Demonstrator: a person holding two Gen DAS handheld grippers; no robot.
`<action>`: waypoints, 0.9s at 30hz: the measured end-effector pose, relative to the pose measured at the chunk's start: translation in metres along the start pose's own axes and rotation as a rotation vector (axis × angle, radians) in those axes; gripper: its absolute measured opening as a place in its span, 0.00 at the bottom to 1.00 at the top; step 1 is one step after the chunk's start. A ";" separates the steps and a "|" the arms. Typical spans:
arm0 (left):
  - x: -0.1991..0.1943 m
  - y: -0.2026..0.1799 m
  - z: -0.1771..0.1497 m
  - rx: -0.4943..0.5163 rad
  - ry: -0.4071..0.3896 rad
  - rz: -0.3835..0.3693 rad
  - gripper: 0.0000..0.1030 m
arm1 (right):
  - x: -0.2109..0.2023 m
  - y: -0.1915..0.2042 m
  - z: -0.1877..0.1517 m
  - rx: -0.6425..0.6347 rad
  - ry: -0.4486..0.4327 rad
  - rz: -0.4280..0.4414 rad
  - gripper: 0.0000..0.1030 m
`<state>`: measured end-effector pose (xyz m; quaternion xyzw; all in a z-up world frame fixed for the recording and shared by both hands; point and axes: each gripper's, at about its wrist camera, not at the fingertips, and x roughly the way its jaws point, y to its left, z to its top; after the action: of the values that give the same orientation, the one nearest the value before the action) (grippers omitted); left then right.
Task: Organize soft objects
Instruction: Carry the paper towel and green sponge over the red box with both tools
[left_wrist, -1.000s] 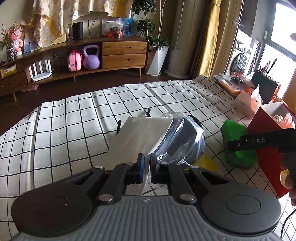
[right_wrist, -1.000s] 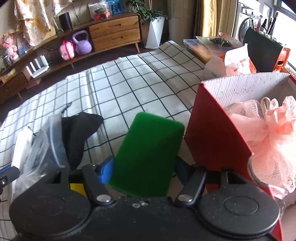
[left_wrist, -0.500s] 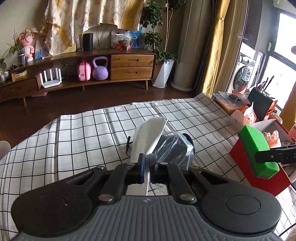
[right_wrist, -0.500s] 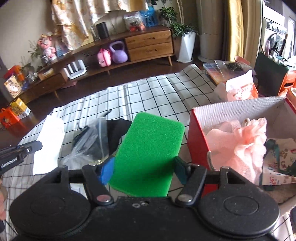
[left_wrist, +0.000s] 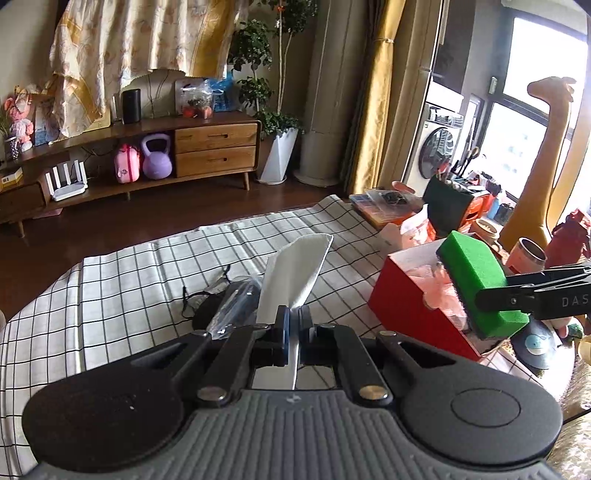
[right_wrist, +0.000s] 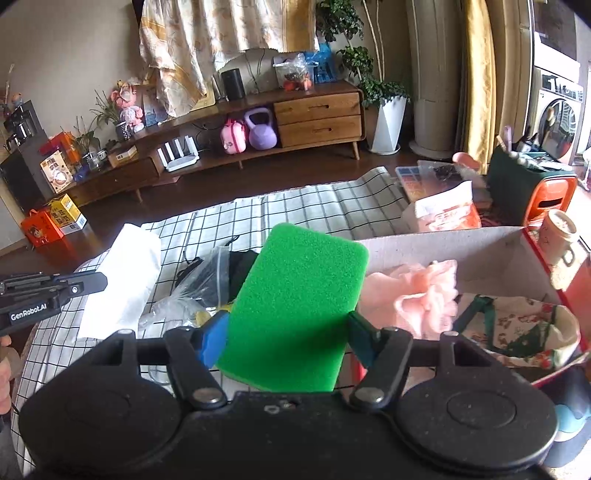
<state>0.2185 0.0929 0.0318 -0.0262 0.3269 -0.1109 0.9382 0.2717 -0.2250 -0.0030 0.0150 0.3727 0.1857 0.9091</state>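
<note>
The right tool (right_wrist: 286, 341) holds a green sponge (right_wrist: 295, 314) across its width, jaws standing fairly wide and pads pressing its two long edges. The sponge hangs in the air over the near wall of a red box (left_wrist: 413, 306) that sits at the right edge of the counter (left_wrist: 129, 280), which wears a checked cloth. The left tool (left_wrist: 291, 334) is pinched nearly closed on a white folded cloth (left_wrist: 295, 273), lifted clear of the counter and drooping a little at its far corner.

The sponge looks light and springy; it gives under the pads, so a hold across the middle seems right and a drop should do it no harm. The cloth is limp and thin, and held by one edge it will likely sag and swing. Inside the box lie a pink mesh puff (right_wrist: 417, 295) and a flowered cloth (right_wrist: 517, 325). A clear plastic bag (right_wrist: 192, 295) with something dark inside rests mid-counter.
</note>
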 end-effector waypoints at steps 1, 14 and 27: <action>-0.002 -0.008 0.002 0.007 -0.002 -0.012 0.05 | -0.004 -0.005 0.000 0.000 -0.004 -0.001 0.65; 0.021 -0.124 0.010 0.121 0.011 -0.139 0.05 | -0.033 -0.079 -0.012 0.024 -0.016 -0.095 0.65; 0.066 -0.211 0.014 0.197 0.032 -0.218 0.05 | -0.015 -0.166 -0.012 0.094 -0.008 -0.236 0.65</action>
<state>0.2372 -0.1275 0.0287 0.0326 0.3248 -0.2440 0.9132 0.3077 -0.3866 -0.0293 0.0145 0.3764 0.0596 0.9244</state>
